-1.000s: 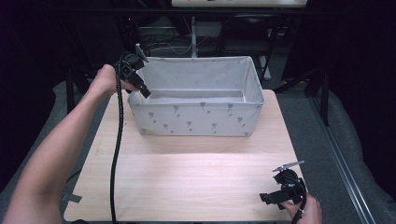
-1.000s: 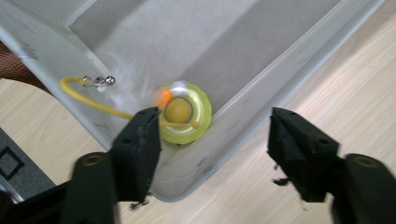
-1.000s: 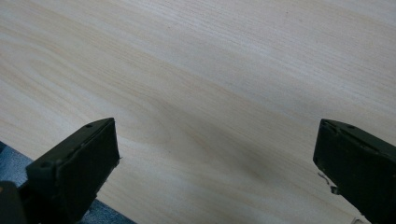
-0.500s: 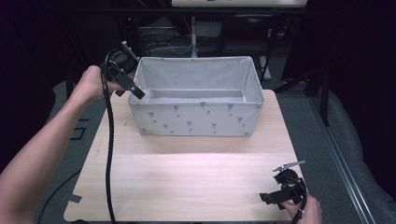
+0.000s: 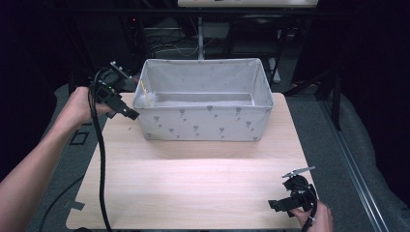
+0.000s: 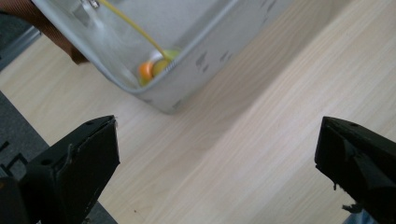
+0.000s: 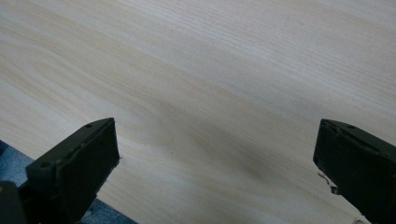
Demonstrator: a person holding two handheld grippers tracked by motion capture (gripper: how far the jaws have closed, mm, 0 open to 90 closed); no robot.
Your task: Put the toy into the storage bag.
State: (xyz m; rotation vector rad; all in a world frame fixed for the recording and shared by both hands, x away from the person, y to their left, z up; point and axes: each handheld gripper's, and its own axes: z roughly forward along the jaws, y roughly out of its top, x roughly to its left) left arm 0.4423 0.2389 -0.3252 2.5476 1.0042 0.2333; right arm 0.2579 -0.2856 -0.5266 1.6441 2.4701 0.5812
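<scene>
From the high view, my left gripper [image 5: 126, 114] sits just off the left end of the grey fabric bin [image 5: 205, 124], its jaws spread wide with nothing between them; they have just been opening. A thin yellow stick [image 5: 143, 92] leans against the bin's inside left wall, with something pale at its lower end, so I take it that the item is already in the bin and the step in hand is clearing the gripper away. My right gripper [image 5: 283, 204] rests at the near right corner of the wooden table [image 5: 193, 193], well apart from the bin, and looks spread too. In the left gripper view, both black jaws stand far apart over bare table, and the bin's corner [image 6: 154, 93] is ahead and to the upper left; inside it I make out the yellow stick [image 6: 133, 28] running down to small orange and green pieces [image 6: 154, 69], too small to name surely. To withdraw well, I would move out level and away from the wall, so that neither a jaw nor the cable [image 5: 100, 164] catches the soft rim and drags the bin. In the right gripper view, the jaws are wide apart over bare wood [image 7: 210, 93], holding nothing; I would leave this hand where it is.
</scene>
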